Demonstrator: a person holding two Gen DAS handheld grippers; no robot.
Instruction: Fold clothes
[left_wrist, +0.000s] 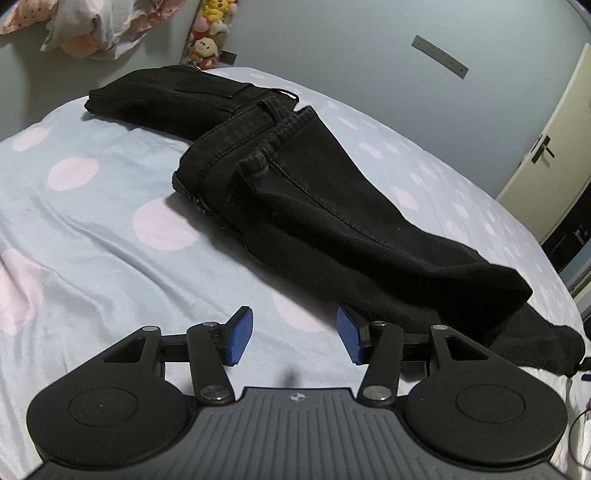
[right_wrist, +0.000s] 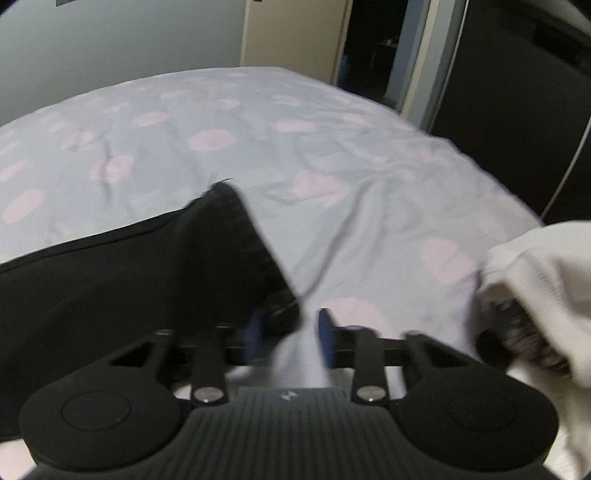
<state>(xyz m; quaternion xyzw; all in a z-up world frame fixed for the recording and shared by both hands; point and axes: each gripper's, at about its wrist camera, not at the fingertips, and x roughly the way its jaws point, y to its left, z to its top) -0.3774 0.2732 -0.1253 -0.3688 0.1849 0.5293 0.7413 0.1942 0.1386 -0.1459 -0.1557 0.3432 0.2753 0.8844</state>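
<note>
Jeans (left_wrist: 295, 192), black, lie across the bed (left_wrist: 92, 221) on the dotted sheet, already doubled leg on leg, waistband toward the far side, hems near you. Left tongs (left_wrist: 295, 338) hover spread over bare sheet just beside the lower leg, holding nothing. Right tongs (right_wrist: 290, 332) are spread too, at the hem corner (right_wrist: 280, 306); the view is blurred, and the cloth looks beside the left pad, not pinched. My read: next is gripping the hem end to fold it up to the waistband. Get both layers between the pads before closing, or the lower leg stays behind. Bring the left tongs onto the other hem corner, lift both evenly, and lay hem on waistband. Keep clear of the white garment (right_wrist: 546, 280) at your right.
</note>
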